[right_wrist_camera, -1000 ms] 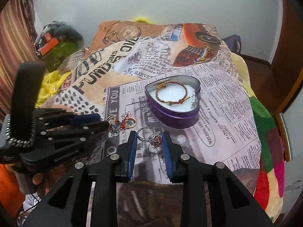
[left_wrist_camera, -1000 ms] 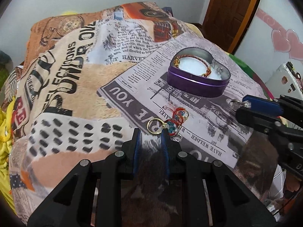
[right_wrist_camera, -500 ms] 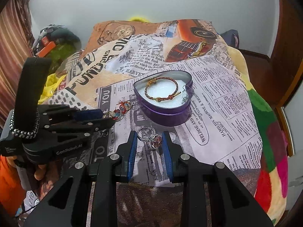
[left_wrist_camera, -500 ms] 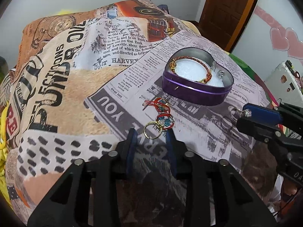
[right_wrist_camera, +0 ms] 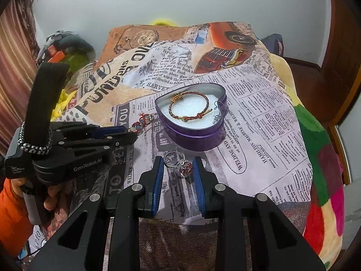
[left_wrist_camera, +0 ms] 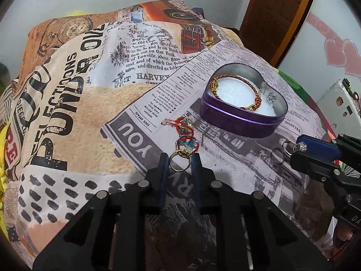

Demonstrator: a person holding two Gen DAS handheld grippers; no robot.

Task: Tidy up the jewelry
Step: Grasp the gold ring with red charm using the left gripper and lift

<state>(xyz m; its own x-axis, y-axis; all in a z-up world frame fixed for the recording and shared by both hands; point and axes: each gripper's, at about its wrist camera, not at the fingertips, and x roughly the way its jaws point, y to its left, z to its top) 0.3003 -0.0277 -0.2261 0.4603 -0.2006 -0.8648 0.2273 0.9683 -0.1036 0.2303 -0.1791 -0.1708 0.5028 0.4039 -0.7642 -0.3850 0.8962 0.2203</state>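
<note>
**Two pieces in the tin, two still out on the blanket**

The purple heart-shaped tin (right_wrist_camera: pixel 194 135) sits on the newspaper-print blanket (left_wrist_camera: pixel 74 117), ahead of both tools. A braided red-and-gold bracelet (right_wrist_camera: pixel 189 108) already lies on its white padding, and a small silver earring (right_wrist_camera: pixel 217 117) rests against the inner wall at the tin's right side. That part of the sorting looks done.

Two pieces remain outside. The left gripper (left_wrist_camera: pixel 179 158) has its blue pads apart, with the gold ring end of a red-and-blue beaded charm piece (left_wrist_camera: pixel 186 143) lying between the tips; the rest of it trails forward toward the tin. From these views I cannot tell whether the pads touch the ring. The right gripper (right_wrist_camera: pixel 178 164) is likewise spread, and a silver ring with a reddish stone (right_wrist_camera: pixel 179 164) lies on the blanket between its fingertips, just short of the tin's near wall. No pad is clearly pressing on it.

Judging by this, the task is roughly half finished: each tool appears lined up on its own piece, with closing, lifting and dropping into the tin still to come.
</note>
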